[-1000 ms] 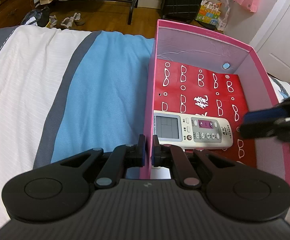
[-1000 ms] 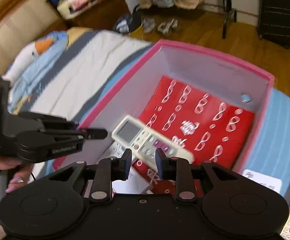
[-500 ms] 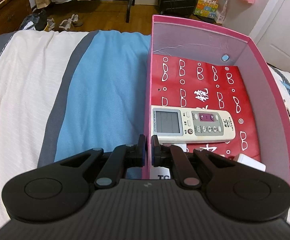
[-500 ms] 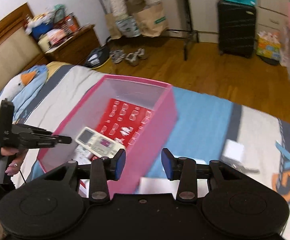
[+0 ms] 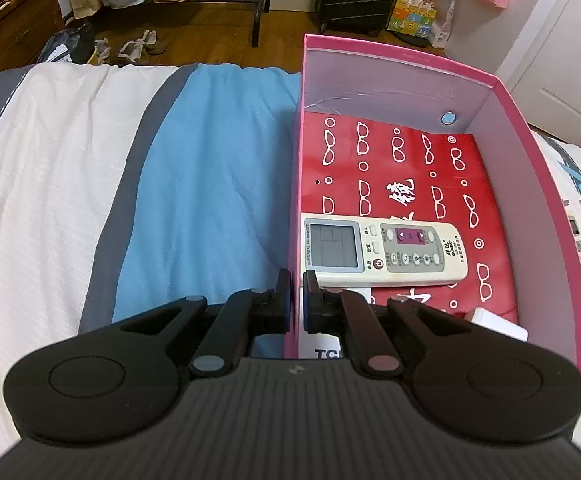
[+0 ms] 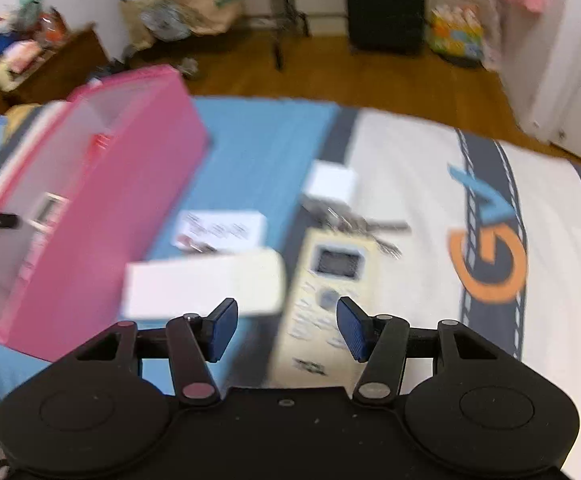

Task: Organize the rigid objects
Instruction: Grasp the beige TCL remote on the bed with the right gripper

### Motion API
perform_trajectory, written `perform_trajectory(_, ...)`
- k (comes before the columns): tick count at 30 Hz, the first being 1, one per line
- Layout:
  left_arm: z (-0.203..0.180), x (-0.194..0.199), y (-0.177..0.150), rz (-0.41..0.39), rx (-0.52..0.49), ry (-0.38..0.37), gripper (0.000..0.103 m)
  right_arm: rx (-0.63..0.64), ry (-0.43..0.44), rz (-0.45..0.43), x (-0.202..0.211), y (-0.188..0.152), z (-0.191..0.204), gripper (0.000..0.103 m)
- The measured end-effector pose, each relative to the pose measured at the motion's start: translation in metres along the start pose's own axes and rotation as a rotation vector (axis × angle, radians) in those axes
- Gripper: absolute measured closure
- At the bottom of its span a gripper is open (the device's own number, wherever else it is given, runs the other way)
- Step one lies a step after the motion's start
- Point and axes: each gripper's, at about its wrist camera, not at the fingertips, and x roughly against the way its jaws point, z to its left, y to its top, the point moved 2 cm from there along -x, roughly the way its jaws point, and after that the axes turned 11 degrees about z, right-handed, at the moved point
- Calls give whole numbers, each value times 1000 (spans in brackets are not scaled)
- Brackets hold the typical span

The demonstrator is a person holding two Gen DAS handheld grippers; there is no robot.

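Observation:
My left gripper is shut on the left wall of the pink box, which stands on the bed. Inside lie a white AC remote on a red glasses-print bag, a white adapter and a TCL item. My right gripper is open and empty, right of the pink box, just above a cream remote lying on the bed. A white remote lies crosswise beside it, with a white block, keys and a card beyond.
The bed has a striped white, grey and blue cover. Beyond the bed edge are a wooden floor, a black suitcase, paper bags and a dresser. A white door is at the right.
My right gripper left the box, swung right and opened wide over the remotes on the bed. The white remote stays in the box. My left gripper keeps its hold on the box wall.

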Motion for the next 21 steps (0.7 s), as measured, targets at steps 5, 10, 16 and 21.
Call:
perform_trajectory(5, -3, -2, 0, 5, -8, 11, 98, 36, -64, 61, -25, -8, -8, 41)
perform_trajectory(10, -5, -1, 1, -14, -28, 13, 98, 57, -75, 114, -44, 2, -6, 33)
perform_trajectory(16, 0, -5, 2, 3, -20, -6, 98, 164, -141, 95, -62, 15, -1, 31)
perform_trajectory(21, 0, -7, 3, 7, -18, -3, 98, 98, -120, 44, -49, 7, -4, 37)
